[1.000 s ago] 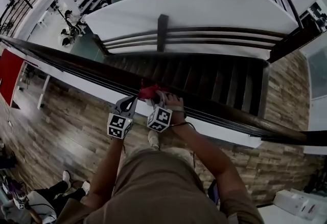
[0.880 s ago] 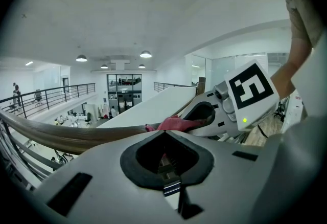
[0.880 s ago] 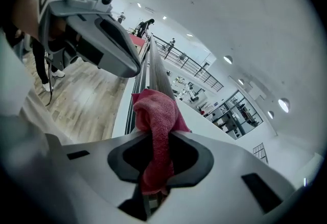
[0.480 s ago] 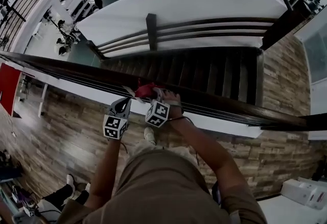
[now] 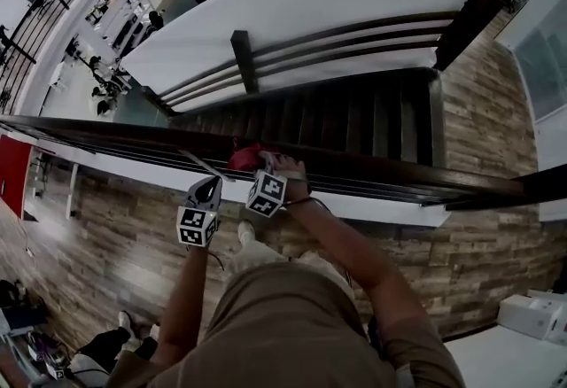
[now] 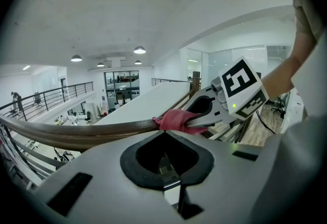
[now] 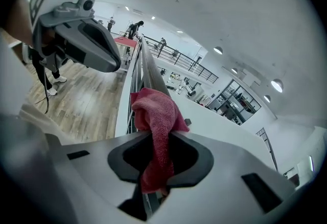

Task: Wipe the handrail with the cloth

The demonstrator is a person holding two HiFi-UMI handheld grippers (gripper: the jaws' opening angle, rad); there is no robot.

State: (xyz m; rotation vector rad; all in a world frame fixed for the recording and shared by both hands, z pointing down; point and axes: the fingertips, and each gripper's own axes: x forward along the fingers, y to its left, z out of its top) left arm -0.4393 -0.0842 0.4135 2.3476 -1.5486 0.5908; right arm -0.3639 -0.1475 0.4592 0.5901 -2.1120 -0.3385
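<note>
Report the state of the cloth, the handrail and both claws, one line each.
cloth: bunched, clamped in the right claw, pressed against the handrail.
handrail: cloth on its top.
right claw: shut on the cloth.
left claw: shut, empty.

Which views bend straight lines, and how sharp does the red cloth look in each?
Head view: dim, the dark wooden handrail bows, the red cloth small. Left gripper view: strong fisheye, rail curved, corners black. Right gripper view: bright, cloth weave sharp.
</note>
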